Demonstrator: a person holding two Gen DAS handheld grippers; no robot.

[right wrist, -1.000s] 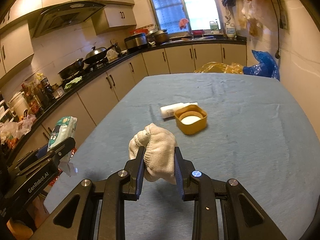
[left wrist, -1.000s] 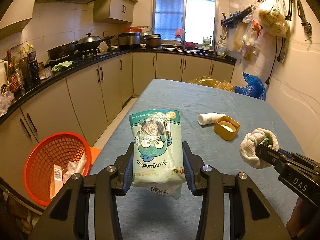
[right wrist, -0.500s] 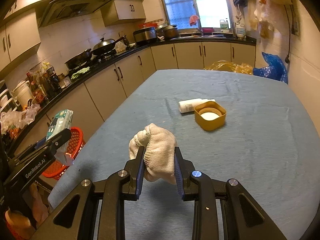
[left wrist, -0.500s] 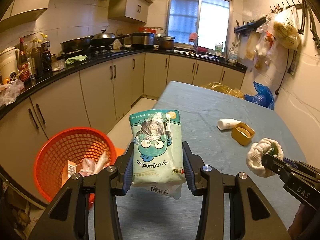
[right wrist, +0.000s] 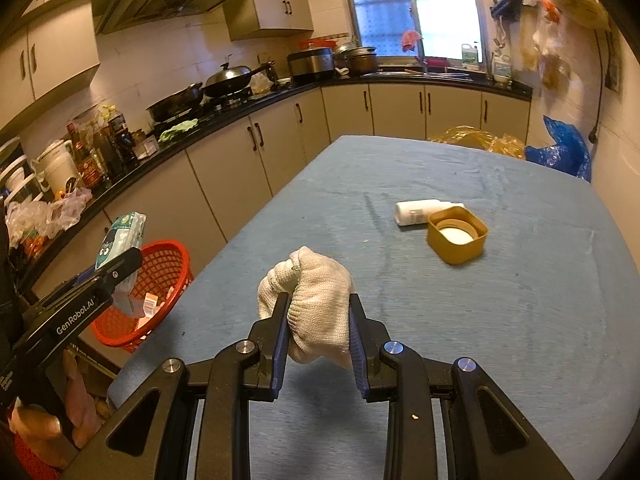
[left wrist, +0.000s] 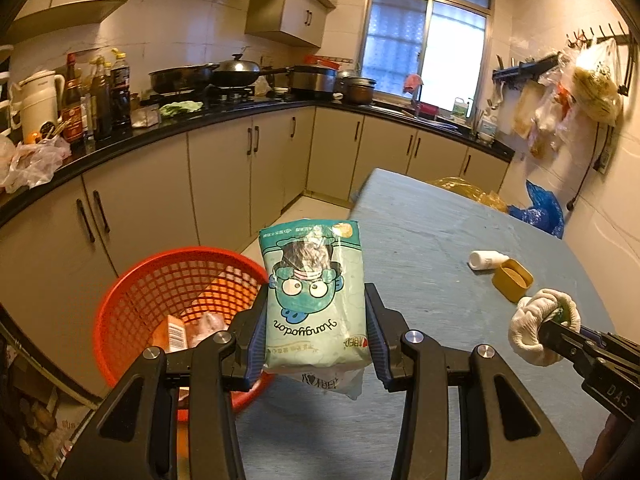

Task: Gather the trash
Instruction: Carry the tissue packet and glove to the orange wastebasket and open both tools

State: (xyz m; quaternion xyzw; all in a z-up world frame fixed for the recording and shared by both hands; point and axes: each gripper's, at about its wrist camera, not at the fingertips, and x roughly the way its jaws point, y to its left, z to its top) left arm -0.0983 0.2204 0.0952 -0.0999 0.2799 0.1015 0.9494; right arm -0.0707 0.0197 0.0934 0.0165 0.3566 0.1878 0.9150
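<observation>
Holding: left tongs (left wrist: pixel 315 334) clenched on a green cartoon-printed packet (left wrist: pixel 314 298), gripped low on both sides, most of it standing above the pads.
Right tongs (right wrist: pixel 319 334): clenched on a bunched white knitted glove (right wrist: pixel 310 300), carried above the blue-covered surface (right wrist: pixel 520 300).
Basket: orange mesh basket (left wrist: pixel 168 300) on the floor just beside the surface's near left corner, already holding a small box and crumpled wrappers; in the left wrist view the packet overlaps its right rim.
Step, as judged: both pieces are on their way to the basket, neither dropped yet.
Risk, packet: let go too soon, it may land on the surface edge or the rim and slide to the floor; its slick film could also slip in the pads.
Risk, glove: soft and loosely bunched, it may snag on a pad at release.
Risk, crowding: the two tongs sit near each other; both reaching one opening could knock together.
Left on the surface: a white bottle (right wrist: pixel 420 212) touching a yellow square cap (right wrist: pixel 456 236), well beyond.
Room: open floor runs between the surface and the cabinets (left wrist: pixel 224 188); far end crowded with yellow and blue bags.
</observation>
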